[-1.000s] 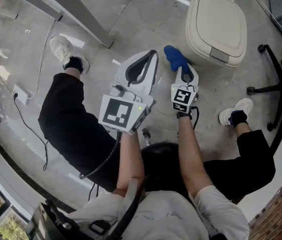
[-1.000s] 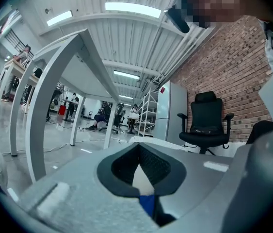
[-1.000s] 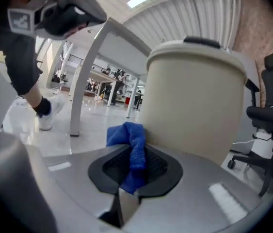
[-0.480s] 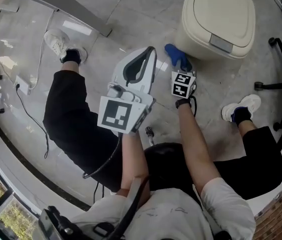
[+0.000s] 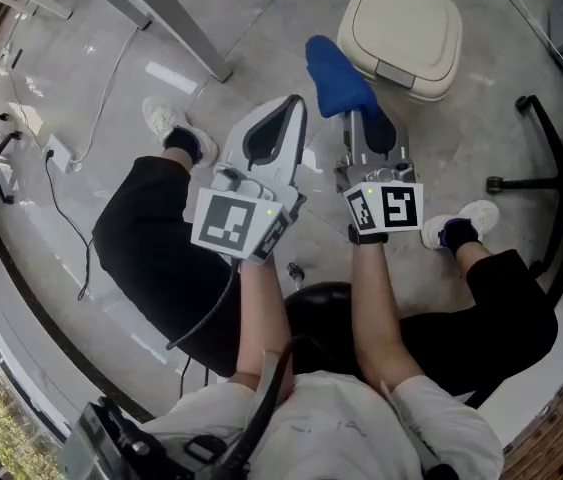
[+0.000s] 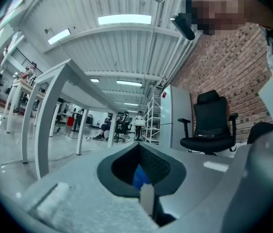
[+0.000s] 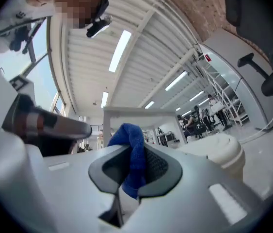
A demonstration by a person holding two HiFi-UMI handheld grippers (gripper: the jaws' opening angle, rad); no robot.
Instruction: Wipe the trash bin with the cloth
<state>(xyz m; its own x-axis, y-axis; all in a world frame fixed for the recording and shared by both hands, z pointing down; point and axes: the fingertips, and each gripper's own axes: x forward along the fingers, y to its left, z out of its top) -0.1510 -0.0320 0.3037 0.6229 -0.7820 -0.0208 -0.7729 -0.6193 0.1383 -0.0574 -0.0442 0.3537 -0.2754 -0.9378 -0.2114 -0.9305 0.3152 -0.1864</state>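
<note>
The beige trash bin (image 5: pixel 401 28) stands on the floor ahead with its lid down; in the right gripper view the trash bin (image 7: pixel 221 152) shows low at the right. My right gripper (image 5: pixel 358 120) is lifted off the floor and is shut on a blue cloth (image 5: pixel 336 80), which bunches up above the jaws. The cloth (image 7: pixel 134 159) sits pinched between the right gripper (image 7: pixel 135 152) jaws. My left gripper (image 5: pixel 304 105) hovers beside it on the left, jaws together and holding nothing. In its own view the left gripper (image 6: pixel 138 148) points up at the room, with a blue sliver behind its jaws.
A grey desk leg (image 5: pixel 176 28) slants across the floor at the upper left. An office chair base (image 5: pixel 536 168) stands at the right. A cable and socket strip (image 5: pixel 56 158) lie at the left. The person's legs and white shoes (image 5: pixel 166 120) spread to both sides.
My right gripper has risen from low beside the bin, carrying the cloth up and closer to the head camera. The bin now looks smaller and farther. The left gripper has barely moved.
</note>
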